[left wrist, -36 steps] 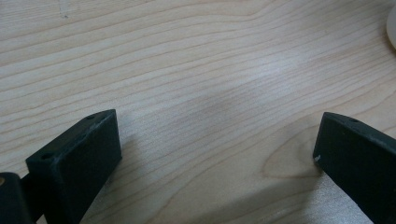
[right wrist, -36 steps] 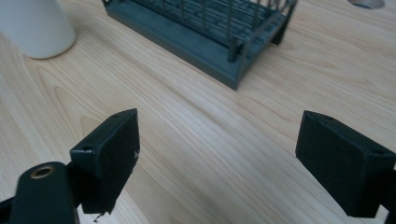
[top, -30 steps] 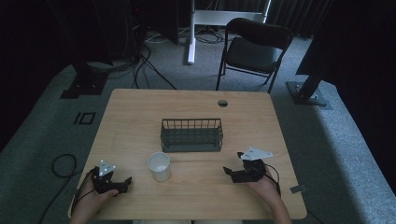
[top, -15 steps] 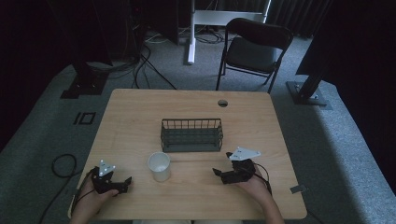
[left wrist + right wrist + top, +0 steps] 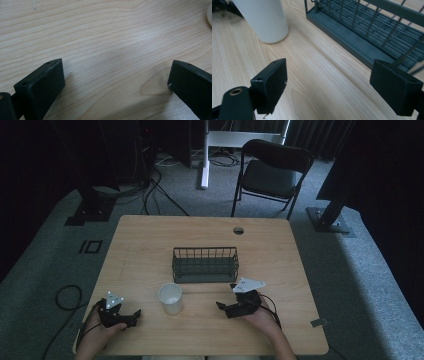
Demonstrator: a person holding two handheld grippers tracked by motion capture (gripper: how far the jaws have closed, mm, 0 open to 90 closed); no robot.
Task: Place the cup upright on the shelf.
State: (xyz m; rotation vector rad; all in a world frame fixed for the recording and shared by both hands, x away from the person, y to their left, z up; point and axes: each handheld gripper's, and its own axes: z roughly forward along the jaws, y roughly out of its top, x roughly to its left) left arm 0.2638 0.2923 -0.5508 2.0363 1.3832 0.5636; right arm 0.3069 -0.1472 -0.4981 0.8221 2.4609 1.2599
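Barely started: right tongs (image 5: 223, 308) wide apart, aimed at white cup (image 5: 170, 298); left tongs (image 5: 134, 315) also apart, nothing gripped yet.

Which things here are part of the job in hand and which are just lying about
In the job:
white cup, upright on the table
right gripper, open, pointed at the cup
wire basket, just behind the cup

Just about:
left gripper, open, low over bare wood
folding chair beyond the table
floor cables
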